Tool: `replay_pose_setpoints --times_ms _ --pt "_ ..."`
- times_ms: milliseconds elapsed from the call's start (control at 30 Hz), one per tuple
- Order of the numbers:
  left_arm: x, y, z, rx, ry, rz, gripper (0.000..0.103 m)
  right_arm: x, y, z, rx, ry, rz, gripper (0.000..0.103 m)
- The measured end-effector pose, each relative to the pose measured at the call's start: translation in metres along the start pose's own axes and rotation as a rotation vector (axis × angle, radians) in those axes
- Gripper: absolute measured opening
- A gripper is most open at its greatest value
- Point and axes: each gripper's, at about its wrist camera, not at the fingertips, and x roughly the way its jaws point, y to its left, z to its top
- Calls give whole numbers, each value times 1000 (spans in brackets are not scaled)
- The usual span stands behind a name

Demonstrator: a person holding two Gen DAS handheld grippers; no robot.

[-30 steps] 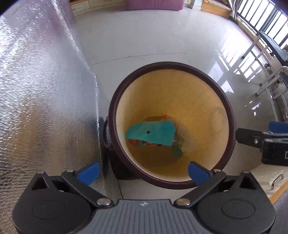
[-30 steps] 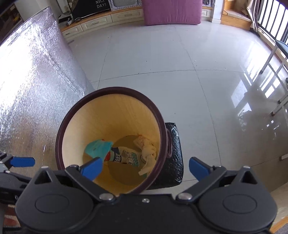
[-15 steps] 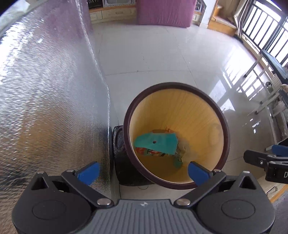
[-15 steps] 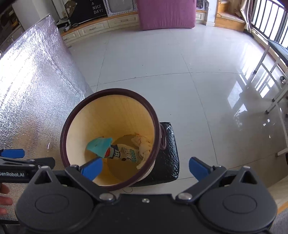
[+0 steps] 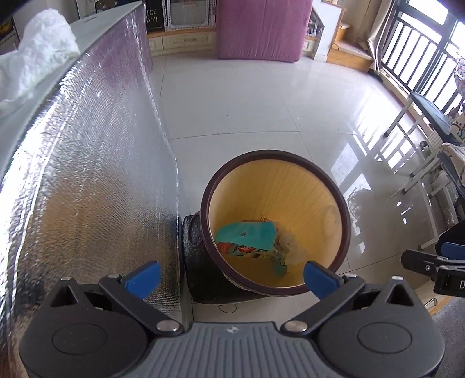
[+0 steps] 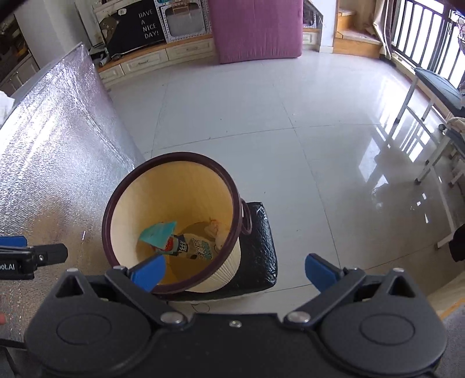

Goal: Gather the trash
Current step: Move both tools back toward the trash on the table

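A round waste bin (image 5: pixel 343 209) (image 6: pixel 116 203) with a dark brown rim and yellow inside stands on the tiled floor. Inside lie a teal wrapper (image 5: pixel 247 234) (image 6: pixel 158 232), a printed packet (image 6: pixel 194 247) and a crumpled pale tissue (image 6: pixel 216 232). My left gripper (image 5: pixel 229 274) hangs open and empty above the bin's near rim. My right gripper (image 6: pixel 235 272) is open and empty too, above the bin's right side. A crumpled white tissue (image 5: pixel 35 55) lies on the table top at the upper left of the left wrist view.
A silver foil-covered table side (image 5: pixel 87 180) (image 6: pixel 49 151) rises left of the bin. A black cushioned stool (image 6: pixel 258 247) sits against the bin. A purple mattress (image 6: pixel 255 26) leans at the far wall. Metal furniture legs (image 6: pixel 430 151) stand at right.
Both grippers have risen and pulled back from the bin, which looks smaller and lower now. The table top with the white tissue has come into the left wrist view.
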Motion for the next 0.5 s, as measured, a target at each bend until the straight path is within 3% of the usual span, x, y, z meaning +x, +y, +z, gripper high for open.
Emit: replay_pose_setpoints --times_ms 233,500 --pt "-42 -2 -9 12 -72 -18 103 -34 0 -8 3 -61 27 103" --pt "-106 3 -25 25 -189 -62 103 -83 10 -26 -28 -191 18 103"
